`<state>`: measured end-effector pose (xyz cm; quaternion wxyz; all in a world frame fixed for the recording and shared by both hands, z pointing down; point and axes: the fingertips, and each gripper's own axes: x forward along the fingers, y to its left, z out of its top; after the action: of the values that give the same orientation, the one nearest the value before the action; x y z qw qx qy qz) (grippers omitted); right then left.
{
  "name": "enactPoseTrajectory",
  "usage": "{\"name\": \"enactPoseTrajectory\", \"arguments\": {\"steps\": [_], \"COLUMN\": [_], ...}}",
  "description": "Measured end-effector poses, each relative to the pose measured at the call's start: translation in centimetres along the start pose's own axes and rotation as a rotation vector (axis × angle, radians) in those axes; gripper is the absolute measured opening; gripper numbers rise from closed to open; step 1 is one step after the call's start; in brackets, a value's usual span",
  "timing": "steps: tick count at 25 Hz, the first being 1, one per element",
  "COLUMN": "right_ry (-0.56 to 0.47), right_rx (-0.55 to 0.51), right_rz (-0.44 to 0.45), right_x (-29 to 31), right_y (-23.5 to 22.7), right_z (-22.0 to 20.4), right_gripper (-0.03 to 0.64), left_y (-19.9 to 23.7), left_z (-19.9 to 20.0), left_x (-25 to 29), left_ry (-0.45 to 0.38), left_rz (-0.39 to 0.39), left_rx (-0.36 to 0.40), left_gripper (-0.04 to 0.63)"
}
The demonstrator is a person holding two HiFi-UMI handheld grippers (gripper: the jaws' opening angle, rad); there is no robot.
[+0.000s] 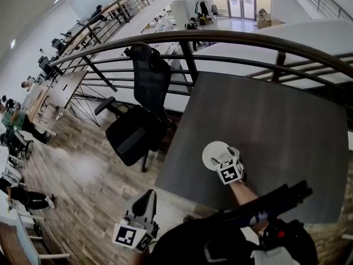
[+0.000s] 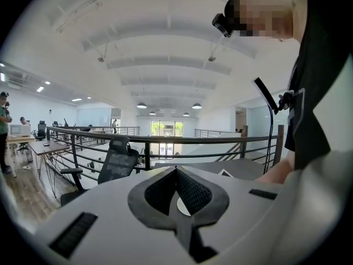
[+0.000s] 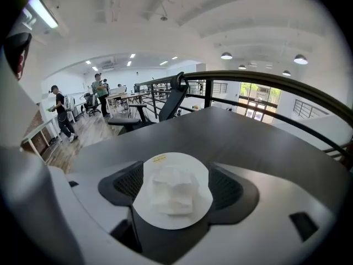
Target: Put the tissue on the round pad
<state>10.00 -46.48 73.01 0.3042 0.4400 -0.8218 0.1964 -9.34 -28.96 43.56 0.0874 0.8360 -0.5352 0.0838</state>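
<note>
**Tissue sits on the round pad, right tongs spread wide over it**

At the left of the head view, the left tongs [image 1: 146,199] hang off the counter's near corner, over the wood-plank floor [image 1: 83,175]. Their own view shows the two dark tips meeting, with nothing clamped between them, and they point towards the far rail.

Just right of them a black mesh-backed office chair [image 1: 140,115] stands on the floor beside the left edge of the dark grey rectangular counter [image 1: 276,126]. A curved dark metal railing [image 1: 231,36] runs behind both.

Near the counter's front edge lies the white round flat pad [image 1: 211,150]. The right gripper view shows a crumpled white paper tissue [image 3: 172,191] resting at the middle of that pad, touching nothing else.

The right tongs [image 3: 176,185] hover over the pad, tilted downward. Their jaws stand far apart, one to each side of the pad, and neither touches the tissue. In the head view their marker cube [image 1: 229,171] overlaps the pad's near rim, and the person's forearm [image 1: 245,195] reaches in from below.
</note>
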Motion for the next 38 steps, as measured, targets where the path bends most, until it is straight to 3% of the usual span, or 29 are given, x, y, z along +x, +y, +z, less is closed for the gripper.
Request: {"name": "enactPoseTrajectory", "arguments": {"steps": [5, 8, 14, 25, 35, 38], "right_ry": [-0.102, -0.161, -0.283, -0.418, -0.548, -0.586], "right_rx": [0.028, 0.035, 0.065, 0.106, 0.133, 0.145], "right_rz": [0.011, 0.005, -0.030, -0.100, -0.156, -0.157], "right_x": [-3.8, -6.5, -11.6, -18.6, -24.7, -26.5], "right_y": [0.8, 1.6, 3.4, 5.2, 7.0, 7.9], "right_z": [3.2, 4.5, 6.4, 7.3, 9.7, 10.9], "right_gripper": [0.370, 0.273, 0.162, 0.047, 0.002, 0.002], "left_y": [0.0, -1.1, -2.0, -2.8, -3.2, -3.9], "left_z": [-0.6, 0.5, 0.4, -1.4, -1.7, -0.5], "left_x": [0.3, 0.4, -0.2, -0.6, 0.1, -0.3], "left_ry": [-0.009, -0.069, -0.097, -0.071, -0.088, -0.139], "left_rz": [-0.064, -0.135, -0.222, -0.331, -0.427, -0.478], "left_rx": [0.011, -0.002, 0.001, 0.018, 0.038, 0.015], "left_gripper": [0.005, 0.005, 0.005, 0.005, 0.005, 0.005]}}
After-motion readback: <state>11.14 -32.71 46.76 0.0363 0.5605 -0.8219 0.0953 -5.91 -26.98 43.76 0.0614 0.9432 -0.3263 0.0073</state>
